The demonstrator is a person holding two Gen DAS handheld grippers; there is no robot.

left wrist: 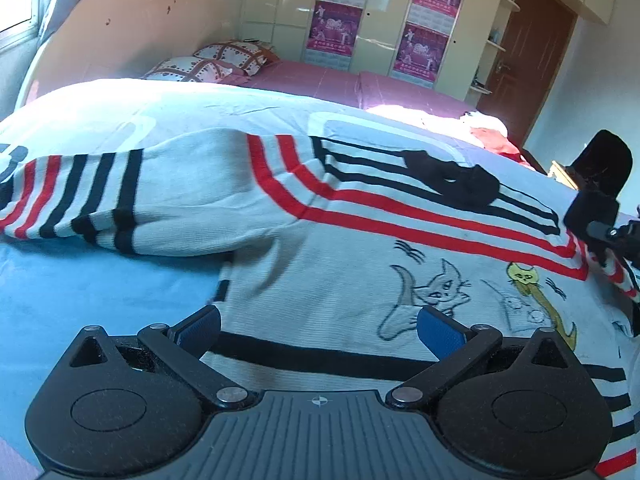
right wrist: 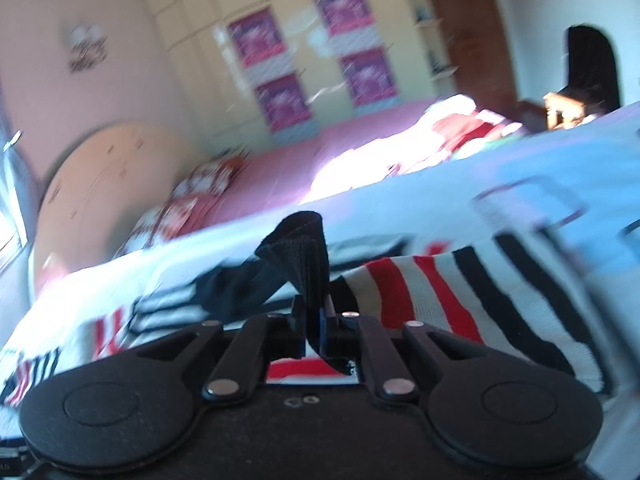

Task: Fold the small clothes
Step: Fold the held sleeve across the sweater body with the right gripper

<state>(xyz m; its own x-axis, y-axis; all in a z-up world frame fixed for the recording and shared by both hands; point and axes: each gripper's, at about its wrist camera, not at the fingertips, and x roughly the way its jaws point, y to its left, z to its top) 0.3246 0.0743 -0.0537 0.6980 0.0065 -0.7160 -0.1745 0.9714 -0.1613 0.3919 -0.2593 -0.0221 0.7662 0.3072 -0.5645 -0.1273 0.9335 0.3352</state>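
A small white sweater (left wrist: 340, 264) with red and black stripes and cartoon cats lies spread on the blue bedcover (left wrist: 80, 292). Its left sleeve (left wrist: 120, 196) is folded across, and its black collar (left wrist: 452, 178) lies flat. My left gripper (left wrist: 318, 326) is open just above the sweater's lower hem, touching nothing. My right gripper (right wrist: 314, 320) is shut on a black strip of the sweater's edge (right wrist: 308, 252) and lifts it off the bed; it shows at the right edge of the left wrist view (left wrist: 596, 220). The striped sleeve (right wrist: 460, 300) lies beside it.
The bed has a pink sheet (left wrist: 320, 76) and patterned pillows (left wrist: 216, 60) near the headboard (left wrist: 132, 24). A pile of red and white clothes (left wrist: 484, 132) lies at the far right. Wardrobe doors with posters (left wrist: 380, 20) and a brown door (left wrist: 532, 60) stand behind.
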